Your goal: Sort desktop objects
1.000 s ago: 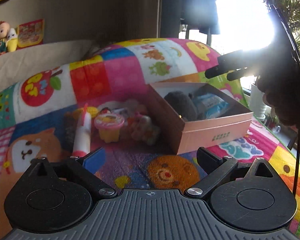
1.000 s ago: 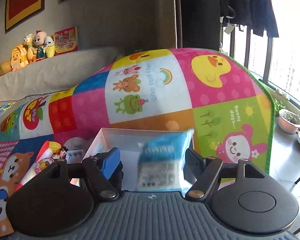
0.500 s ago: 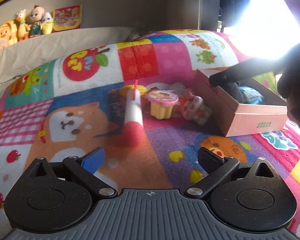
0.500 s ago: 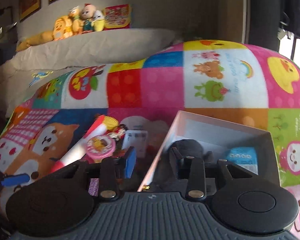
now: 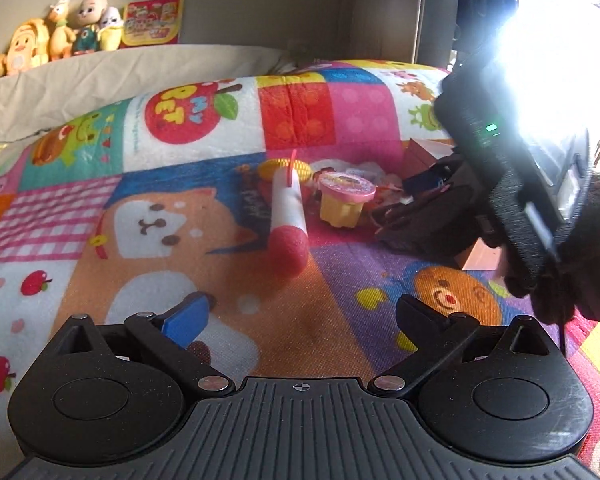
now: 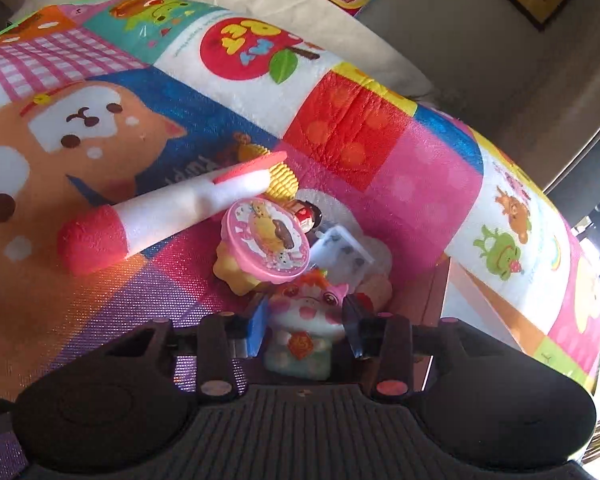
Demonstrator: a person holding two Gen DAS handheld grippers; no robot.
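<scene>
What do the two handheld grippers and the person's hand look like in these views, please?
Both are matte black. The left gripper has a ribbed grey-black base, two round pivot discs, silver screws, one blue finger pad and one black. The right gripper matches, and its body shows a small green light. The hand wears a dark knit glove.

Foam rocket (image 6: pixel 148 216) matt, porous; play mat (image 5: pixel 100 184) woven, faintly shiny; cup lid (image 6: pixel 268 246) glossy plastic.
</scene>
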